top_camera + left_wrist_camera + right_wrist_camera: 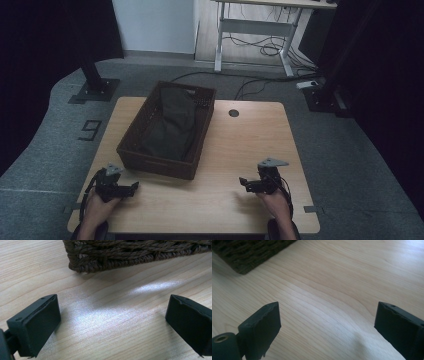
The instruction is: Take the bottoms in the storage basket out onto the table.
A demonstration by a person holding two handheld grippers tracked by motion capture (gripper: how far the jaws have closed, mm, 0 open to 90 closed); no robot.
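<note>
from the high view, a dark woven basket (150, 152) stands on the far left part of the pale wooden tabletop (240, 150), set at a slant, with a dark folded cloth (170, 125) lying inside it. the left tool (131, 187) rests at the near left of the tabletop, just beside the basket's near wall, and the right tool (245, 183) sits at the near right, well apart from the basket. a hand (95, 210) holds the left tool and another hand (274, 200) holds the right one, both forearms coming in from the near edge. this view also takes in the grey floor (45, 150) and a white-legged desk (255, 30) with cables beyond the tabletop.

the left gripper view brings the basket's (135, 252) braided weave and one lower corner up close, with bare wood and a bright patch of light between that corner and the left tool (112, 315). its jaws stand wide apart, released, with nothing between them.

in the right gripper view, a corner of the basket (244, 252) lies far off at the upper left. the right tool (327, 320) is released too, jaws spread over bare wood grain, gripping nothing.
</note>
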